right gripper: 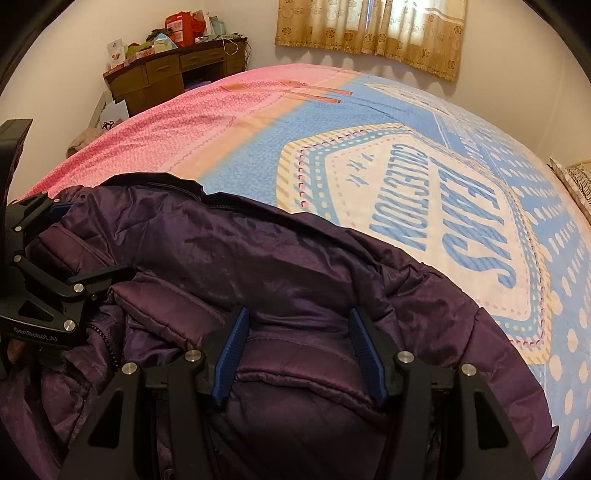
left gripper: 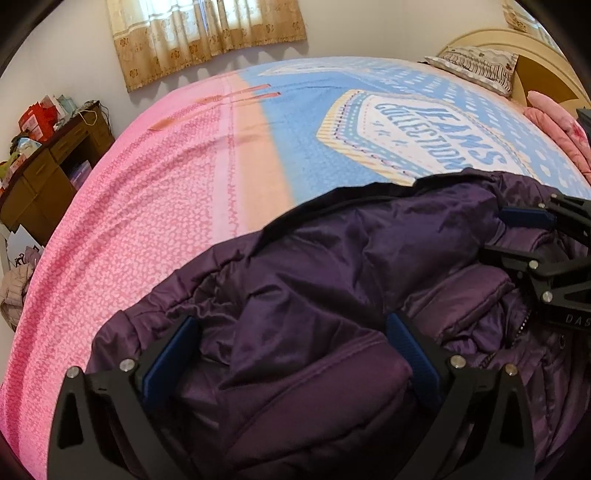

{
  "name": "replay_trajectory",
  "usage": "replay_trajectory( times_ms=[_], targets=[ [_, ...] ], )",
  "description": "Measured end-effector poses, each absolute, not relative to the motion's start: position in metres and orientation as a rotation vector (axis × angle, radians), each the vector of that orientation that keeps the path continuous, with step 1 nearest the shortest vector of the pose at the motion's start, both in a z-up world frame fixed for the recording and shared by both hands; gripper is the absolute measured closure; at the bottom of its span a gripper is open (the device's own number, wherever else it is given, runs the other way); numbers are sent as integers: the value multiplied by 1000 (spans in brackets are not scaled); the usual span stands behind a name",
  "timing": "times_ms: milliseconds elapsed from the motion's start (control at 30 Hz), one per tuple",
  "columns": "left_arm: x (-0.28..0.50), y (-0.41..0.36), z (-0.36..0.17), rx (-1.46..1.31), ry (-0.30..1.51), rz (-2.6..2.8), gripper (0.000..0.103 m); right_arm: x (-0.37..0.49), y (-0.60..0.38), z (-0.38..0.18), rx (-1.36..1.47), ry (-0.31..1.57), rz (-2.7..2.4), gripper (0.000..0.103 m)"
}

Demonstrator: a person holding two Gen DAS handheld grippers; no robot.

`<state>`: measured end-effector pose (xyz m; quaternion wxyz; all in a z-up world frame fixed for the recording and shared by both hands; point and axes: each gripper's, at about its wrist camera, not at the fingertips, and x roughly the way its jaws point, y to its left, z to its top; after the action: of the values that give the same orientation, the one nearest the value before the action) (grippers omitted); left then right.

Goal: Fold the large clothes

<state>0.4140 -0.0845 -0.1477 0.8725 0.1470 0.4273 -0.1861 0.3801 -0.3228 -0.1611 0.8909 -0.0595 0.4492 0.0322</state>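
Purple puffer jacket (left gripper: 332, 280) bunched on the bed (left gripper: 184, 192): soft, bulky, slick shell, likely slips, so pinch stitched seams or hem, not panels; left tongs (left gripper: 291, 354) wide open over it, right tongs (right gripper: 299, 354) half-open straddling a fold, grip unclear.

From my left gripper (left gripper: 291, 354) I look down on a purple padded jacket (left gripper: 314, 280) bunched on the bed sheet (left gripper: 155, 206), the jaws spread wide with a fold of fabric between them. The right gripper (left gripper: 535, 236) sits on the jacket at the right edge. A curtain (left gripper: 207, 33) and desk (left gripper: 48, 166) stand beyond.
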Motion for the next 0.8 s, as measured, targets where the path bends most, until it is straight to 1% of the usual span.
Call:
replay_trajectory(
  times_ms=[800],
  targets=[
    [416,-85,-149,297,899,-391,0,381,-321,-162,-132,931,60,45]
  ],
)
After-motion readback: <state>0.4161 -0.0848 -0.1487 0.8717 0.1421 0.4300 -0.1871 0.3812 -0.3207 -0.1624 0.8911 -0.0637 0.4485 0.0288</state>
